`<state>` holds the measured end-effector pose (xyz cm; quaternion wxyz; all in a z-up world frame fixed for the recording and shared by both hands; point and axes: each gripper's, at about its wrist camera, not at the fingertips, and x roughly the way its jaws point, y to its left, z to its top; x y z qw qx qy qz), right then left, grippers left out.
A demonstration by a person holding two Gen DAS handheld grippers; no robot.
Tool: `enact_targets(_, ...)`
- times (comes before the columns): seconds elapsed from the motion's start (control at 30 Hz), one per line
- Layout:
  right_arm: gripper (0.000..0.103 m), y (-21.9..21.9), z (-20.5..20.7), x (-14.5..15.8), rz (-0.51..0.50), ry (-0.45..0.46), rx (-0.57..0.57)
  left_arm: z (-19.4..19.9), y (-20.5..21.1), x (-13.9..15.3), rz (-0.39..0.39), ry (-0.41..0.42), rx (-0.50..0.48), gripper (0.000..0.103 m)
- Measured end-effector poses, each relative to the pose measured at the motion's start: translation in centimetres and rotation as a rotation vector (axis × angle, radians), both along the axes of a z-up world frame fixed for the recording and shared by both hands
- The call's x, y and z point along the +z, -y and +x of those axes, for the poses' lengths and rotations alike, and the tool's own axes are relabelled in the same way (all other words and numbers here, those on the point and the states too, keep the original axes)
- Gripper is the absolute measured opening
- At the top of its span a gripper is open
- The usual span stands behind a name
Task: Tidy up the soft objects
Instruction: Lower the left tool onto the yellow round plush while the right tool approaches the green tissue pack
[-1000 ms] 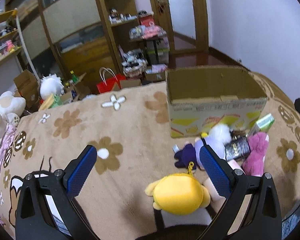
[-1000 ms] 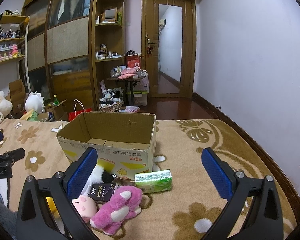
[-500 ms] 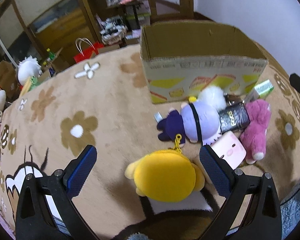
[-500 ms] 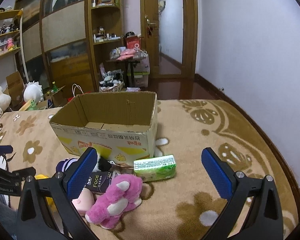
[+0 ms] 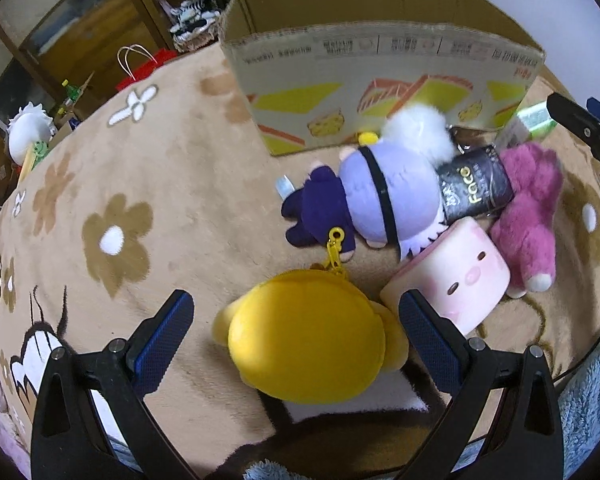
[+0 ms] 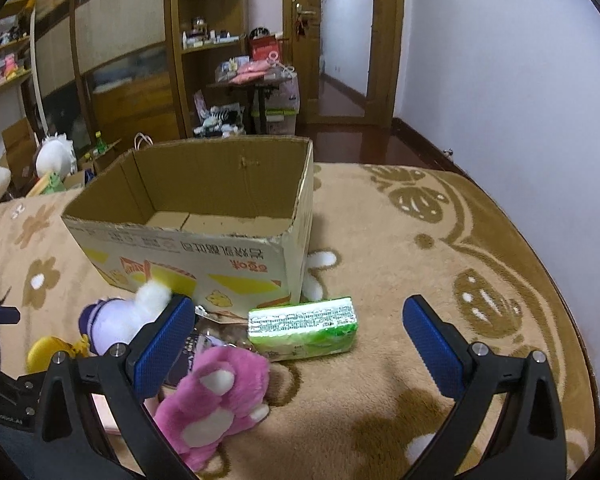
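A yellow round plush (image 5: 308, 340) lies on the flowered carpet between the open jaws of my left gripper (image 5: 296, 328), not squeezed. Beyond it lie a purple and white doll (image 5: 380, 196), a pink square plush (image 5: 448, 280), a magenta plush (image 5: 532, 216) and a black pack (image 5: 476, 192). An open, empty cardboard box (image 6: 220, 216) stands behind them. My right gripper (image 6: 296, 332) is open and empty above the magenta plush (image 6: 216, 392) and a green tissue pack (image 6: 304, 324).
The carpet (image 6: 420, 280) stretches right toward a white wall. Shelves, a red bag (image 5: 140, 72) and a white plush (image 6: 56, 156) stand at the back left. A doorway (image 6: 340, 40) lies behind the box.
My left gripper has moved forward and down, so the yellow plush now lies between its jaws. My right gripper has dipped lower and closer to the toys and box.
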<state>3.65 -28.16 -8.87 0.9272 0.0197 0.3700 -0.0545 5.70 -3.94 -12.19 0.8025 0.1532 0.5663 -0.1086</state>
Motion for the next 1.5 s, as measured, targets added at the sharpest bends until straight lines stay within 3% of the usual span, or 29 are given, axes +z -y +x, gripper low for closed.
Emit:
enact_targets(0.73,0.103,1.5,3.6,-4.6,0.039,-0.122,0.004,2.6,-0.6,-4.0,-0.031,-0.149,0.03,0.102)
enact_targets(1.4,0.103,2.6,4.0,-5.3,0.073,-0.127,-0.013,3.3,-2.1,-4.7,-0.04,-0.202,0.076,0.102)
enact_targets(1.5,0.098,2.8,4.1,-5.5,0.11,-0.135,0.003,3.3,-2.0,-4.9,-0.057,-0.21,0.076,0.092)
